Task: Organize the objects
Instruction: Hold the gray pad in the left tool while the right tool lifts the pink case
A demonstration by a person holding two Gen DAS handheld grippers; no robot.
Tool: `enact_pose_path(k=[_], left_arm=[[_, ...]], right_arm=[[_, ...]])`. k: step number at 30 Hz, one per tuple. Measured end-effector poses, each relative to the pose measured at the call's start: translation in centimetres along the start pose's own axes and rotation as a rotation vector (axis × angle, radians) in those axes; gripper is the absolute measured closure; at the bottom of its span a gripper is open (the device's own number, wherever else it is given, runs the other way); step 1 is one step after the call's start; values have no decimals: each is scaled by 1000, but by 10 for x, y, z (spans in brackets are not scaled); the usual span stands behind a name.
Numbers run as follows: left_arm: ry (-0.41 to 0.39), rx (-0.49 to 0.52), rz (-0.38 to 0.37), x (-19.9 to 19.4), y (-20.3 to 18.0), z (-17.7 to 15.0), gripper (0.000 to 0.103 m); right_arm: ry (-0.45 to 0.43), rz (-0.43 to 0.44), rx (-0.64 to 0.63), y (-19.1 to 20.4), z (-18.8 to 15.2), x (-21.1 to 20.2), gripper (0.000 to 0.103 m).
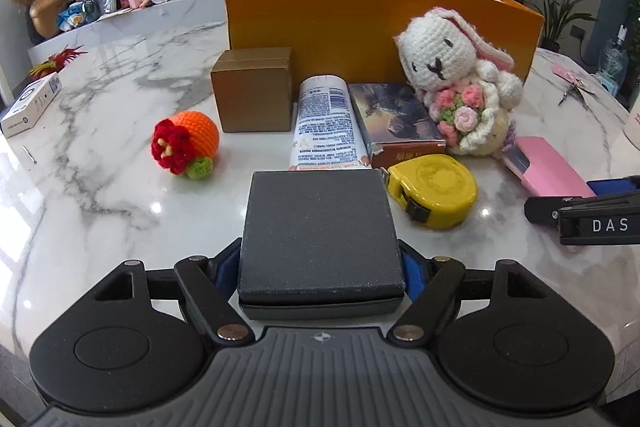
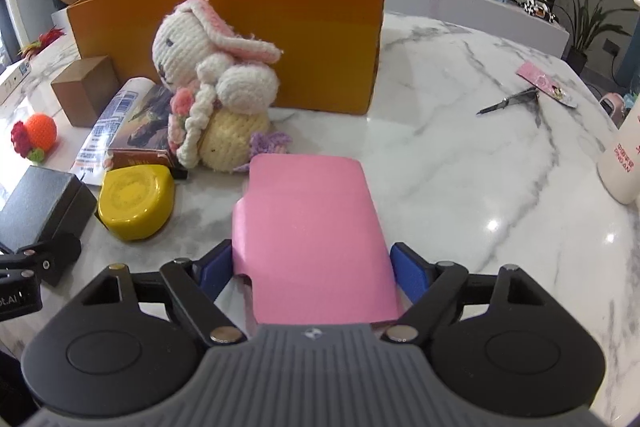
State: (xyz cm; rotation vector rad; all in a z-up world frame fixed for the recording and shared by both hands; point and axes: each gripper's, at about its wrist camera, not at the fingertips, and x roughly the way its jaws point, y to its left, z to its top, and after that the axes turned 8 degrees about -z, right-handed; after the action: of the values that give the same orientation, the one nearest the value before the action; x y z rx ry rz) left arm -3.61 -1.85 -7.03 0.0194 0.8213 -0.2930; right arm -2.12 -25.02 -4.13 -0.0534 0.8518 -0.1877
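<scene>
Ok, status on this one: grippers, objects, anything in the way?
Left gripper shut on black box. Right gripper straddling pink case, grip unclear. Orange bin ahead; crochet bunny, tape measure crowd its front.

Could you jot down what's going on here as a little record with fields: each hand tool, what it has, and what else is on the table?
left gripper: around black box
right gripper: around pink case
surface: marble table
container: orange box, open top
beside it: bunny, tape measure, tube, brown box, crochet orange
</scene>
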Motion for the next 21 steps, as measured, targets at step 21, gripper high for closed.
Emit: enact_pose_path(k=[21], left_arm=[[11, -26, 13, -3, 4, 3, 15]], right_arm=[[18, -28, -20, 0, 0, -7, 23]])
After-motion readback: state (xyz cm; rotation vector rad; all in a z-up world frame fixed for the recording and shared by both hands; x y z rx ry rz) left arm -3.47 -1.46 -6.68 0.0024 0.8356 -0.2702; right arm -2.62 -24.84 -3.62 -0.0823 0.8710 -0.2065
